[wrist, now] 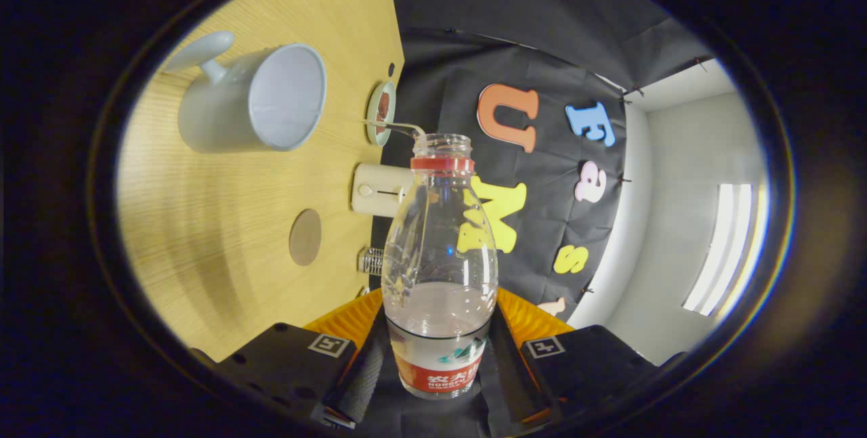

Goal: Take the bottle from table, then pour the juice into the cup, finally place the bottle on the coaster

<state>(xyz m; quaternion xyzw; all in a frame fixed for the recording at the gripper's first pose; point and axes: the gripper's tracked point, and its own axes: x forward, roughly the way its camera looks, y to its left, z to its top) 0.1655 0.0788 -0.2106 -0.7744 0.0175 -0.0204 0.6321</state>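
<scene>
My gripper (437, 363) is shut on a clear plastic bottle (440, 255), both fingers pressing its labelled lower part. The bottle has no cap, a red ring under its open neck, and clear liquid in its lower part. The view is rolled sideways, so the wooden table (217, 235) stands like a wall to the left of the bottle. On that table a pale blue cup (261, 101) with a handle turns its open mouth toward the bottle's neck, some way off to its left. A round brown coaster (305, 237) lies on the table, closer to the fingers than the cup.
A cream-coloured boxy appliance (379, 189) stands at the table's back edge, just left of the bottle's shoulder. A small dish (381, 112) with a metal utensil (399, 126) sits past it near the cup. A small metal object (371, 260) lies by the back edge.
</scene>
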